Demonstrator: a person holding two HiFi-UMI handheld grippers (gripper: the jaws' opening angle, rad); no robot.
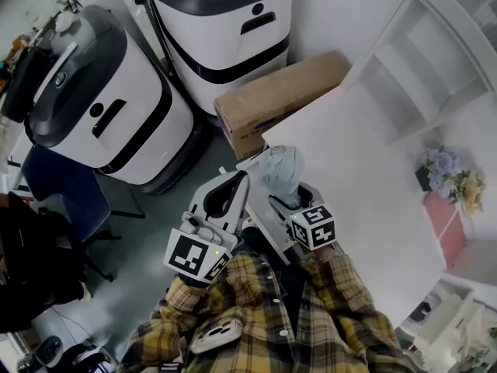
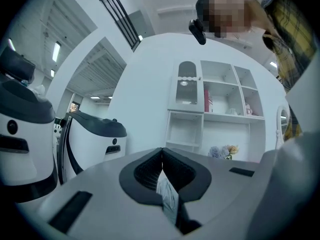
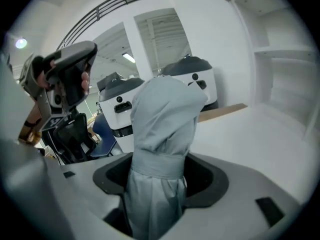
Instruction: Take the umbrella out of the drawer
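A folded pale grey-blue umbrella (image 1: pixel 281 172) stands up out of my right gripper (image 1: pixel 282 200), which is shut on it at the near edge of the white table (image 1: pixel 349 169). In the right gripper view the umbrella (image 3: pixel 162 134) fills the gap between the jaws of the right gripper (image 3: pixel 160 170), with its strap wrapped round it. My left gripper (image 1: pixel 236 180) hovers just left of the umbrella, over the floor, its jaws shut with the tips meeting. The left gripper (image 2: pixel 161 154) points up at the shelf unit. No drawer is in view.
Two large white-and-black machines (image 1: pixel 101 99) (image 1: pixel 221 29) stand to the left and behind. A cardboard box (image 1: pixel 279 95) lies against the table's far corner. A white shelf unit (image 1: pixel 435 61) and flowers (image 1: pixel 450 177) are at the right. A blue chair (image 1: pixel 62 193) stands at the left.
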